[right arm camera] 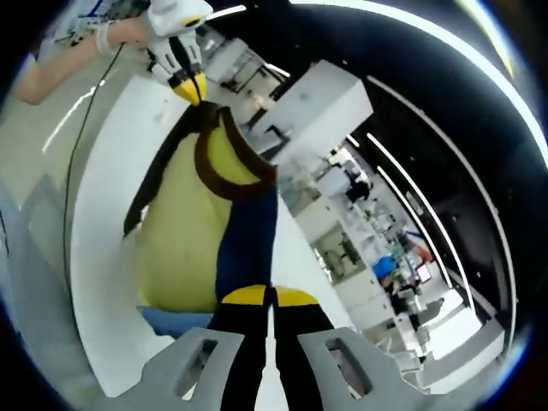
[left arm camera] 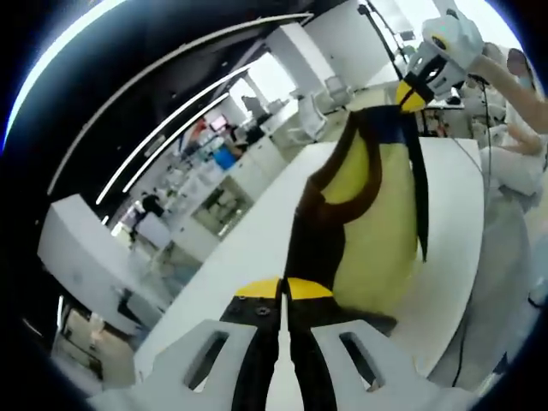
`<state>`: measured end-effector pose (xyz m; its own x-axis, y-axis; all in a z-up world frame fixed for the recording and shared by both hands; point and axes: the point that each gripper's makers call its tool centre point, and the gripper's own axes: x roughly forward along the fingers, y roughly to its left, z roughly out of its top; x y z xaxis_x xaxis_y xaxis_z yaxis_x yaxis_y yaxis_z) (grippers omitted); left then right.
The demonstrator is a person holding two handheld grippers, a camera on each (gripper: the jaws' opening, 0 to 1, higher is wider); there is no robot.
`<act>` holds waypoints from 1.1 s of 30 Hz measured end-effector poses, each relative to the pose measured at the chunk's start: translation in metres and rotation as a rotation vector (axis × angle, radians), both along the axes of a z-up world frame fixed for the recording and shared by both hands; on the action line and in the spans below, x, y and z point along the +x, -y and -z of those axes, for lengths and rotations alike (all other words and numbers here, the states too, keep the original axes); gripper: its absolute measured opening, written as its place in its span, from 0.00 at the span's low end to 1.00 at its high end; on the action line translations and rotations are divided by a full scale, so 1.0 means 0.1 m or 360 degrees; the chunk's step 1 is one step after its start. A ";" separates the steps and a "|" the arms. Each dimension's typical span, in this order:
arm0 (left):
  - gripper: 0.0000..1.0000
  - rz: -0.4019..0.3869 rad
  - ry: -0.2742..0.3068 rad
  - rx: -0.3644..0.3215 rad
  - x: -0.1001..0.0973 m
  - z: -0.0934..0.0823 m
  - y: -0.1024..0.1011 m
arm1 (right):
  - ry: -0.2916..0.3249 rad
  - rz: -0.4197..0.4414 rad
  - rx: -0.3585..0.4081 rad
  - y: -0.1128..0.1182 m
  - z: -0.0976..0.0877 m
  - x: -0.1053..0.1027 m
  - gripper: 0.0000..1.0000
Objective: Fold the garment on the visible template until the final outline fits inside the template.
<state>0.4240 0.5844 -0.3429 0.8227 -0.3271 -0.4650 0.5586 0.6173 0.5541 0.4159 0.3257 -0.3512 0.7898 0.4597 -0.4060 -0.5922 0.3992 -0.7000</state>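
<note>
Garment: yellow fabric garment with dark brown and navy trim (left arm camera: pixel 377 223) – held up off the white bench (left arm camera: pixel 257 240), stretched between the two tools, lower part hanging close above the bench top.
Left tool (left arm camera: pixel 282 289): yellow-tipped jaws closed on a dark edge of the garment; seen too in the right gripper view (right arm camera: pixel 190 86), held by a person's hand (right arm camera: pixel 128 32).
Right tool (right arm camera: pixel 272 295): jaws pinched together on the navy edge – also in the left gripper view (left arm camera: pixel 413 92), gripping the garment's far end.
Bench: white, long, garment above it (right arm camera: pixel 94 257).
Background: bright office room with desks (left arm camera: pixel 214 163), blurred.
</note>
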 end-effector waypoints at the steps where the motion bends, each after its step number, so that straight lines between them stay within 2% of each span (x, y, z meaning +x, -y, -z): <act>1: 0.00 0.0001 0.0001 0.0003 -0.03 -0.01 0.00 | 0.0003 -0.0002 -0.0007 0.00 -0.01 -0.04 0.01; 12: 0.00 -0.0010 0.0021 0.0029 -0.39 -0.11 -0.03 | 0.0042 -0.0039 -0.0005 -0.05 -0.10 -0.35 0.01; 23: 0.00 0.0015 0.0059 0.0005 -0.83 -0.24 0.00 | 0.0074 -0.0056 0.0005 -0.07 -0.17 -0.68 0.01; 28: 0.00 0.0015 0.0040 -0.0007 -0.97 -0.16 0.01 | 0.0048 -0.0063 0.0007 -0.08 -0.09 -0.79 0.01; 33: 0.00 0.0031 -0.0027 -0.0012 -1.11 0.01 0.04 | 0.0004 -0.0082 0.0011 -0.12 0.04 -0.92 0.01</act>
<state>0.3126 0.5805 -0.3438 0.8082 -0.3465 -0.4762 0.5797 0.6103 0.5398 0.3244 0.3376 -0.3555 0.7660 0.5024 -0.4010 -0.6104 0.3731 -0.6987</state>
